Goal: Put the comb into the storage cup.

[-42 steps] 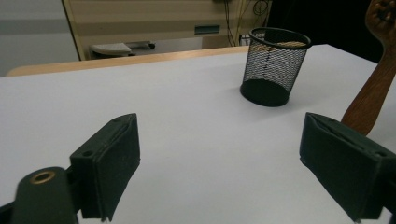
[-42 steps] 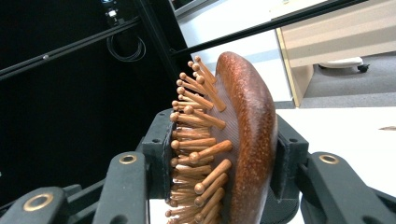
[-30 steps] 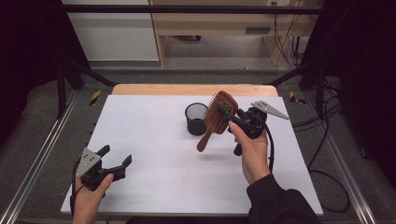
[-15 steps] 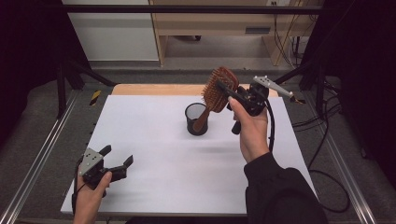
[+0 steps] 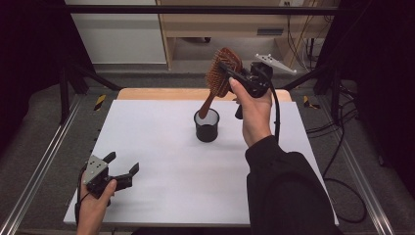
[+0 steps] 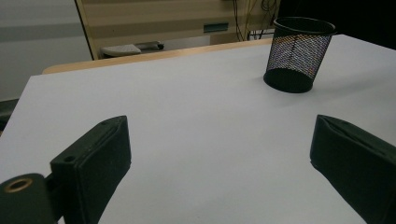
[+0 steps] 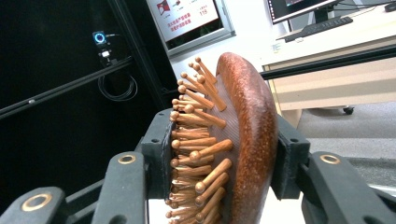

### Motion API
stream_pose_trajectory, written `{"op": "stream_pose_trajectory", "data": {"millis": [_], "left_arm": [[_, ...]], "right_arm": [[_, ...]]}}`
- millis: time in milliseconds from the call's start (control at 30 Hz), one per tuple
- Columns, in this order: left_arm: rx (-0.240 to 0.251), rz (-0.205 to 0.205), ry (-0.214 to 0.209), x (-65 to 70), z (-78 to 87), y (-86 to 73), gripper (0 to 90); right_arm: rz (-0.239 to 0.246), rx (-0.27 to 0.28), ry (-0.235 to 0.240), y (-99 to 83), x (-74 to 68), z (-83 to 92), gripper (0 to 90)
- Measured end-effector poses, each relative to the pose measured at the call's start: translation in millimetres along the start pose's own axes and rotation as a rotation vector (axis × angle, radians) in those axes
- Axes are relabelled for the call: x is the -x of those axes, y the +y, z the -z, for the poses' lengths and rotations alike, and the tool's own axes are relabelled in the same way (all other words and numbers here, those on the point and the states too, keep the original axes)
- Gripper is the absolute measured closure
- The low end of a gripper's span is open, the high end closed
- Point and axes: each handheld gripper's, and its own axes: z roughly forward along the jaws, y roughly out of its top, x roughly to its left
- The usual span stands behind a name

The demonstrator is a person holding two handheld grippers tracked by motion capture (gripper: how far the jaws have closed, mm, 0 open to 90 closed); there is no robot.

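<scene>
brush above the cup
my right claw [image 5: 230,73] clamped the stiff, light wooden hairbrush [image 5: 221,72] by its head, upper centre; the bristles gave grip.

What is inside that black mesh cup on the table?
The hairbrush handle tip hangs at the black mesh cup mouth, held by the right claw. The cup's bottom is hidden.
</scene>
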Motion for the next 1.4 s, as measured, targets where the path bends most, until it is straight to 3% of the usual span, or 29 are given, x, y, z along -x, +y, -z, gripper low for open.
{"op": "stream_pose_trajectory", "data": {"millis": [367, 633, 933, 1400], "left_arm": [[-0.001, 0.003, 0.001, -0.3, 0.8, -0.3, 5.7], [-0.002, 0.002, -0.003, 0.3, 1.1, -1.4, 5.6], [0.0, 0.003, -0.006, 0.3, 1.7, -1.4, 5.6], [-0.001, 0.006, -0.01, 0.5, 1.1, -1.5, 5.3]], "right_arm": [[0.047, -0.041, -0.039, -7.7, 4.4, -14.6, 50.6], [0.043, -0.028, -0.054, -12.7, 10.7, -17.8, 50.5], [0.091, -0.039, -0.079, -20.2, 13.1, -22.8, 50.4], [0.082, -0.075, -0.123, -44.0, 28.6, -33.7, 50.2]]}}
